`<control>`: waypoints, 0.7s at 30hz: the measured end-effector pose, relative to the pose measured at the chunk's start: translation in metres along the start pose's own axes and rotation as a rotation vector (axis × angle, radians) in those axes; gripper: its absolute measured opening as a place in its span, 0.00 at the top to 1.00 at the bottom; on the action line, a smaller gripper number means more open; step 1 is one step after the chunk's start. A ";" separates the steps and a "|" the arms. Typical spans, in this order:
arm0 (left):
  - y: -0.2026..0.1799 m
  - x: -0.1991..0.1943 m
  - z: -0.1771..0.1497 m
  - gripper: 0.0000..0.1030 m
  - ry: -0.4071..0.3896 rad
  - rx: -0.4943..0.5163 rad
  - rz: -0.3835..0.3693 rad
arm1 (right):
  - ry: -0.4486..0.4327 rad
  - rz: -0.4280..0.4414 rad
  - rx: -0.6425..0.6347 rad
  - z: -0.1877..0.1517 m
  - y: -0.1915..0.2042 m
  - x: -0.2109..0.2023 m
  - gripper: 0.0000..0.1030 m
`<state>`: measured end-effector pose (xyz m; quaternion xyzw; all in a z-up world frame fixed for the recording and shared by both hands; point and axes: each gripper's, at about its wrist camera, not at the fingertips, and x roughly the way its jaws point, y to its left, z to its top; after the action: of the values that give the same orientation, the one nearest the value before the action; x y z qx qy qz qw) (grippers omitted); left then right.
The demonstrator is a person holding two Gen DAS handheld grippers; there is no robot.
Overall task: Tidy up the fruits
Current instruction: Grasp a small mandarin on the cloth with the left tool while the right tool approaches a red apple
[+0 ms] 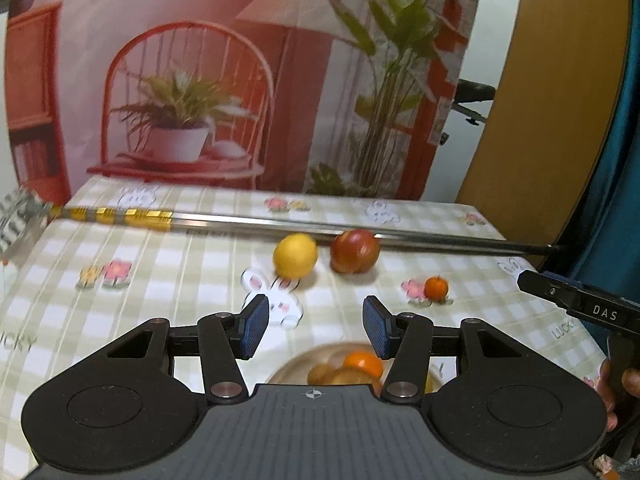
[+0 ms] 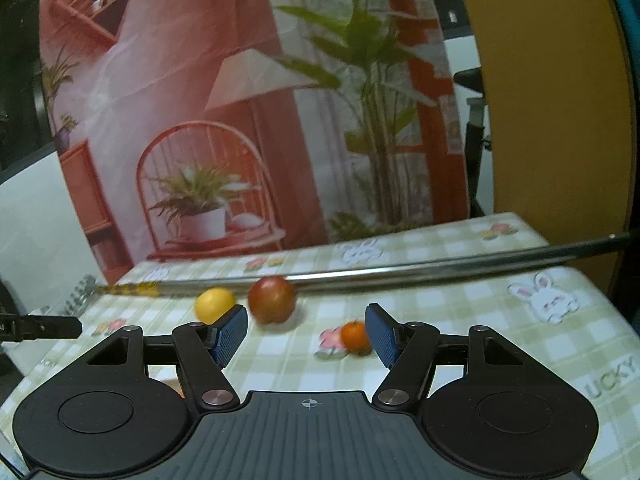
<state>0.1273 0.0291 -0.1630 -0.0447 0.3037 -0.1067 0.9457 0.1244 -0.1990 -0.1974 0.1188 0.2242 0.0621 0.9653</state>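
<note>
Left gripper (image 1: 316, 330): jaws wide apart, nothing between, above wooden bowl (image 1: 288, 370) with orange fruit (image 1: 362, 362) inside. Right gripper (image 2: 306, 336): jaws wide apart, empty, above checked tablecloth (image 2: 460, 304). Lemon (image 1: 295, 255) and red apple (image 1: 355, 251) close side by side, just before long metal rod (image 1: 280, 226). Small tangerine (image 1: 436, 288) apart, nearer right side; in right view just beside right blue pad (image 2: 382, 336).
</note>
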 end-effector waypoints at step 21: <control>-0.102 0.107 0.032 0.47 0.080 0.171 -0.147 | -0.004 -0.124 0.050 0.001 -0.064 0.025 0.40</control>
<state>0.2128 -0.0941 -0.1824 0.0182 0.3271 -0.2028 0.9228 0.1514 -0.2561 -0.2237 0.1290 0.2309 -0.0038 0.9644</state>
